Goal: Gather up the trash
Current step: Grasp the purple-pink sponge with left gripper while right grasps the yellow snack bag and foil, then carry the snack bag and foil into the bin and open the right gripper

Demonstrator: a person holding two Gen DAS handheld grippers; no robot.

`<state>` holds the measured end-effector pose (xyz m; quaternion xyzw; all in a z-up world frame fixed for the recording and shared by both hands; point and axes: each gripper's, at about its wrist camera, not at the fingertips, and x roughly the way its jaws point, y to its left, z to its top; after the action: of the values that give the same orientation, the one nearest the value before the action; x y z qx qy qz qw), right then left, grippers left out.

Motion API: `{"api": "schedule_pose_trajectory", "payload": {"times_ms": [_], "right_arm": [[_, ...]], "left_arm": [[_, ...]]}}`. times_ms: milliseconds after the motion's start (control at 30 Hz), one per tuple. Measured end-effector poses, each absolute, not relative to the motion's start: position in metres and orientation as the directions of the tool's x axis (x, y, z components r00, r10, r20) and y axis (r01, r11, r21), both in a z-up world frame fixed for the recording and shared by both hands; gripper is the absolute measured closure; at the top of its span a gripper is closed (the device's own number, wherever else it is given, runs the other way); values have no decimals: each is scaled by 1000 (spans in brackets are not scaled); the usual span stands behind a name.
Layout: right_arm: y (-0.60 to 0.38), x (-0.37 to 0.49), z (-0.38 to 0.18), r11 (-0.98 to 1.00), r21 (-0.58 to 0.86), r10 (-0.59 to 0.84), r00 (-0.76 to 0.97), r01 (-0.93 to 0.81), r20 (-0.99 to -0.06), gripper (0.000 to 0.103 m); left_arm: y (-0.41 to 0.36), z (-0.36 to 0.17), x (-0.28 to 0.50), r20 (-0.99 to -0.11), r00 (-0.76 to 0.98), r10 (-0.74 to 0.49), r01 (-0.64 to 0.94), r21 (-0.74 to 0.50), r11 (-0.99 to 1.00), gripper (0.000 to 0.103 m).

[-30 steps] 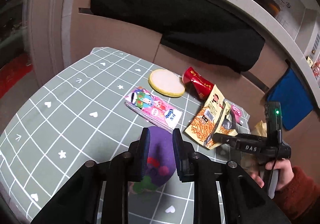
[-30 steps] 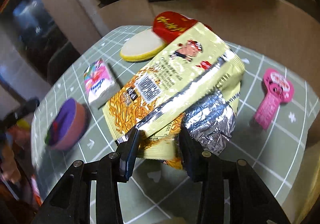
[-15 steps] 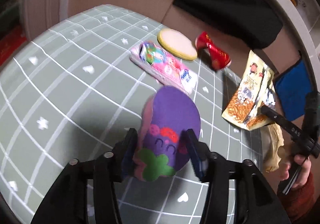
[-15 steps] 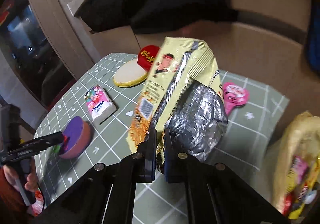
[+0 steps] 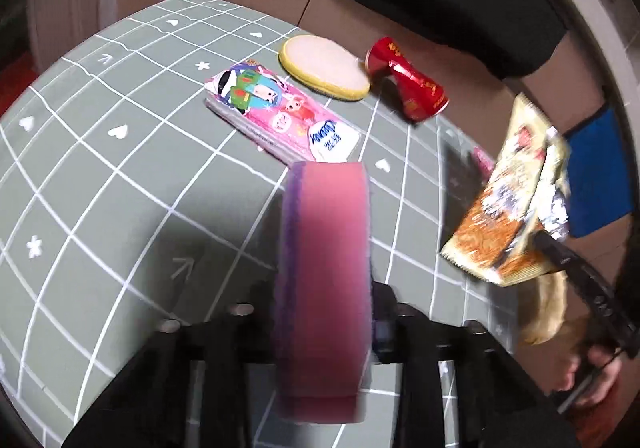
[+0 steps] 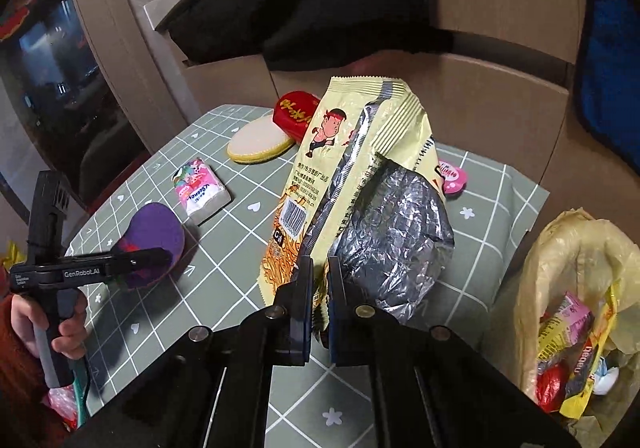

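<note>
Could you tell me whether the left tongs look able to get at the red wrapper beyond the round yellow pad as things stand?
Probably not right away: the left tongs have just been closing with the purple-and-pink sponge between them. The table is open up to the red wrapper, so the sponge is the only obstacle.

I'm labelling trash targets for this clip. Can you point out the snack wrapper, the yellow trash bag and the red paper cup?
snack wrapper (image 6: 320, 152): right wrist view, printed yellow front.
yellow trash bag (image 6: 568, 248): right wrist view, upper plastic wall.
red paper cup (image 5: 412, 88): left wrist view, crushed side wall.
</note>
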<state>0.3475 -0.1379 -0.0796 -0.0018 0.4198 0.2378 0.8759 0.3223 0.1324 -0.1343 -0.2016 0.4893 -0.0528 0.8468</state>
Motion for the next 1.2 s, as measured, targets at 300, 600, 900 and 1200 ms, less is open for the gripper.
{"api": "schedule_pose_trajectory", "payload": {"times_ms": [300,600,900,1200], "right_arm": [[-141,327,-39,881,128,418,626,-455,-658,97],[-165,307,19,899,76,397,728,-432,-560,97],[-230,270,71,940,-9,300,837,-342,-457,97],[-314,248,70,981,8,177,868,-195,-465,97]], "left_arm": [[113,-69,298,-706,682,-191,-34,-291,956,72],[54,25,291,-536,809,-243,135,-232,963,72],[-37,73,289,-412,826,-384,320,-218,922,72],[-146,52,301,-465,696,-547,479,-268,836,72]]}}
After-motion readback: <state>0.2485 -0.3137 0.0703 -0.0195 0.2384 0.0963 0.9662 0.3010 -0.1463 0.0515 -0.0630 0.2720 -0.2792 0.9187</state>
